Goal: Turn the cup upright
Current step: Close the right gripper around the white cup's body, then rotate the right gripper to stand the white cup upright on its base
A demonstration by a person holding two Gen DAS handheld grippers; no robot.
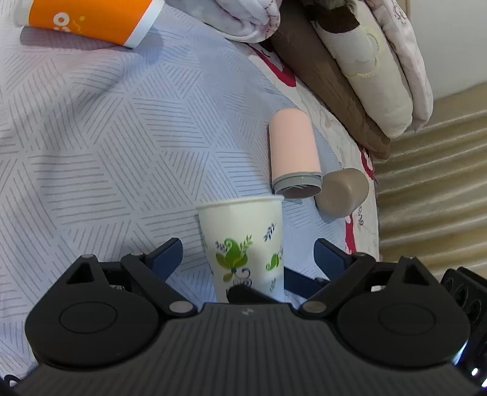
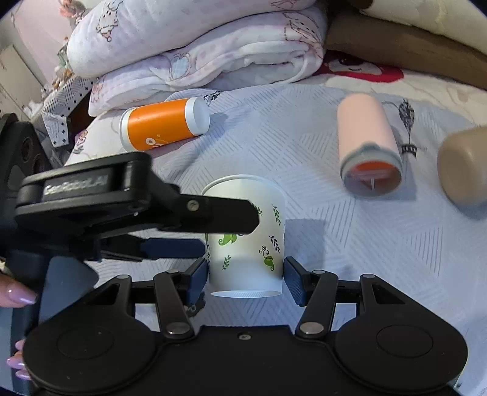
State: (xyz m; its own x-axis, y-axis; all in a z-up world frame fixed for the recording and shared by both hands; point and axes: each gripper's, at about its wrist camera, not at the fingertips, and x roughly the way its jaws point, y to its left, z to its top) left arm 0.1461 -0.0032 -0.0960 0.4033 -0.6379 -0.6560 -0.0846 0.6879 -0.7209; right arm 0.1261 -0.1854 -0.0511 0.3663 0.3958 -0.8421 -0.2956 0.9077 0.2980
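Note:
A white paper cup with green leaf prints (image 1: 243, 240) (image 2: 246, 243) sits between the fingers of both grippers over the bed sheet. In the right wrist view its narrow base faces the camera and my right gripper (image 2: 246, 277) is shut on it, blue pads touching both sides. My left gripper (image 1: 248, 259) is open, with gaps between its pads and the cup. In the right wrist view it reaches in from the left, one finger (image 2: 219, 216) lying across the cup.
An orange and white cup (image 2: 164, 123) (image 1: 88, 21) lies on its side at the back. A pink cup (image 2: 369, 146) (image 1: 293, 149) and a brown cup (image 2: 465, 164) (image 1: 342, 190) lie at the right. Folded blankets (image 2: 197, 51) pile up behind. The bed edge (image 1: 376, 213) is at the right.

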